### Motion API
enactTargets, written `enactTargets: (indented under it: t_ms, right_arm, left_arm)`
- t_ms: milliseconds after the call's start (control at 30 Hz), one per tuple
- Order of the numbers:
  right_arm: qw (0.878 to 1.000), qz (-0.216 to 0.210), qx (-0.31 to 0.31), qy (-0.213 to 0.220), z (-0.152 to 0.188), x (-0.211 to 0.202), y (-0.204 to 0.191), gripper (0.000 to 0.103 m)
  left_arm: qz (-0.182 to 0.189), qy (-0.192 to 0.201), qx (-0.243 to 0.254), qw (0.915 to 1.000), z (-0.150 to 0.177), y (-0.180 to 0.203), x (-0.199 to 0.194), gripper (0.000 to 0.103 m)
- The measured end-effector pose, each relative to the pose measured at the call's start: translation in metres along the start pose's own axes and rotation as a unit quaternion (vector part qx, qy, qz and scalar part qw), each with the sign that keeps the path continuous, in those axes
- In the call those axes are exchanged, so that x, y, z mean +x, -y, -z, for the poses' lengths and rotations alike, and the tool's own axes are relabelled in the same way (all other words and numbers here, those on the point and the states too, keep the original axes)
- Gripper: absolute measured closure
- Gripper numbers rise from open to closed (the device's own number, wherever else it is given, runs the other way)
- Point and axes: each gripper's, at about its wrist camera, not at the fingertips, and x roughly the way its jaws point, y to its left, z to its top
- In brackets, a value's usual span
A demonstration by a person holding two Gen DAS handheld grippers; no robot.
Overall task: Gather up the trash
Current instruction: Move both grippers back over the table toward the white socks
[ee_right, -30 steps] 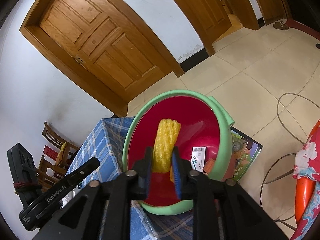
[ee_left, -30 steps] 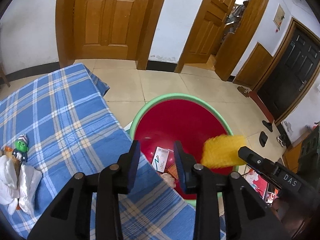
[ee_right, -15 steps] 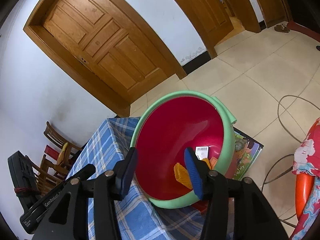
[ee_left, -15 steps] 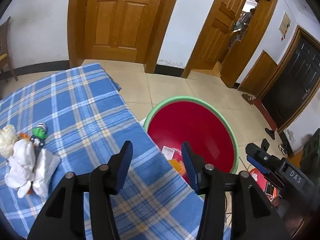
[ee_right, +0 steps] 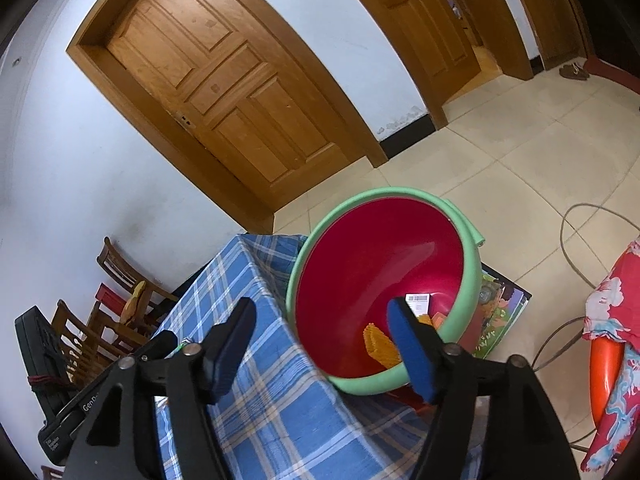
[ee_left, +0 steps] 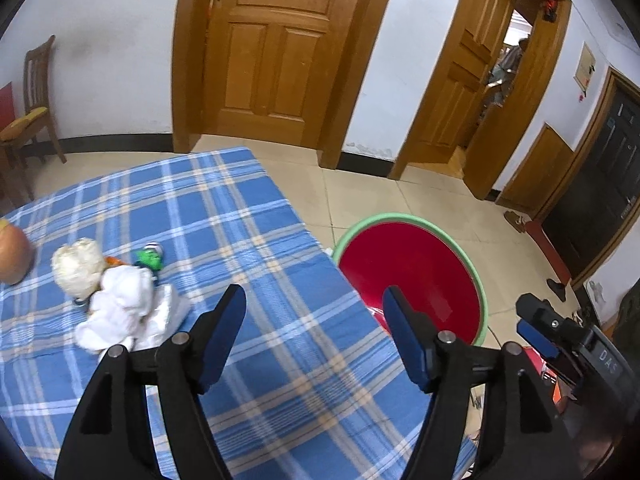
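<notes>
White walls (ee_left: 120,40), black skirting, beige tile floor (ee_left: 360,196). Panelled wood door (ee_left: 276,48) shut, another door (ee_left: 460,92) ajar, a dark door (ee_left: 600,184) far right. Wooden chair (ee_left: 32,100) by the wall, more chairs (ee_right: 100,320) stacked nearby.

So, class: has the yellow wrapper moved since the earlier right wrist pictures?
Yes. The yellow wrapper was between the right gripper's jaws above the red bin; it now lies at the bin's bottom, and the jaws have just been opening, empty.
</notes>
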Motion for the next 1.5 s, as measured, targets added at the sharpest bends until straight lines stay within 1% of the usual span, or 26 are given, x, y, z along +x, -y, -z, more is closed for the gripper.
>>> enactTargets:
  t_ms: [67,267,500,767,1067,1367,1500]
  right_arm:
    - [1.0,0.0,-0.004,-0.001,0.002,-0.002,-0.004,0.021]
    - [1.0,-0.001,-0.016,-0.004,0.009,-0.005,-0.016,0.014]
    - [0.999,-0.007,-0.031,-0.009,0.016,-0.005,-0.031,0.01]
    - [0.999,-0.006,-0.047,-0.022,0.025,0.001,-0.047,0.01]
    - [0.997,0.0,-0.063,-0.038,0.033,0.013,-0.062,0.01]
    - [0.995,0.007,-0.075,-0.06,0.041,0.031,-0.073,0.01]
    - [0.994,0.01,-0.08,-0.07,0.044,0.038,-0.076,0.01]
  left_arm:
    - [-0.006,0.004,-0.006,1.0,0.001,-0.007,-0.007,0.032]
    - [-0.028,0.02,-0.025,0.9991,0.006,-0.03,-0.026,0.032]
    - [-0.063,0.036,-0.049,0.9961,0.01,-0.065,-0.047,0.032]
    - [-0.085,0.035,-0.076,0.9929,0.019,-0.098,-0.05,0.032]
    - [-0.102,0.013,-0.083,0.9912,0.023,-0.123,-0.031,0.032]
    - [-0.084,-0.009,-0.073,0.9938,0.022,-0.125,0.0,0.032]
    - [-0.086,-0.015,-0.068,0.9939,0.021,-0.127,0.013,0.032]
